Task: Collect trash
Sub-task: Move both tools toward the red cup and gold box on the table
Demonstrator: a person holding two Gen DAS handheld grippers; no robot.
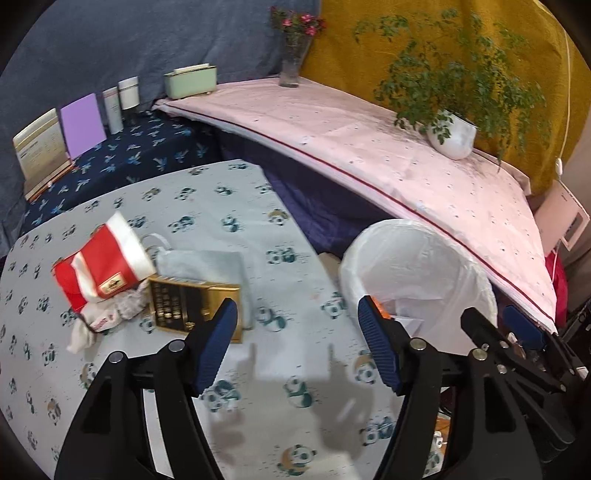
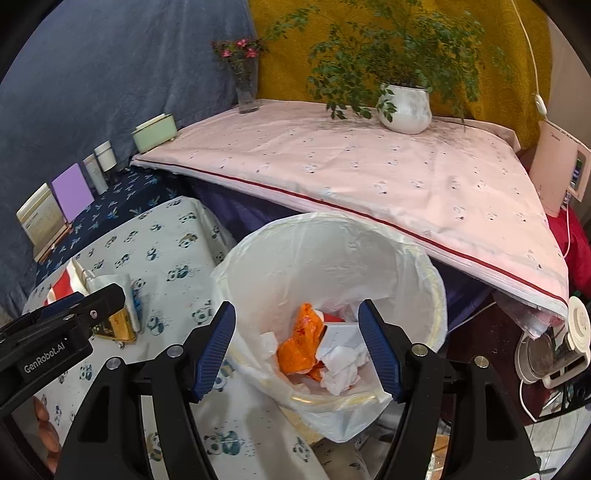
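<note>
The pale grey-blue cloth on the tabletop is printed all over with small teal-and-white pandas. On it lie a red-and-white striped paper carton, a black-and-gold flat box and a plain pale grey folded pouch. The round bin with a translucent white plastic liner holds a bright orange crumpled wrapper among white crumpled paper. Behind it spreads a pink cloth dotted with tiny dark motifs and edged by a dark red line. A navy cloth carries a blue leaf print. A purple card leans against a blue-grey backdrop; a mustard-yellow drape hangs behind green foliage in a white pot.
</note>
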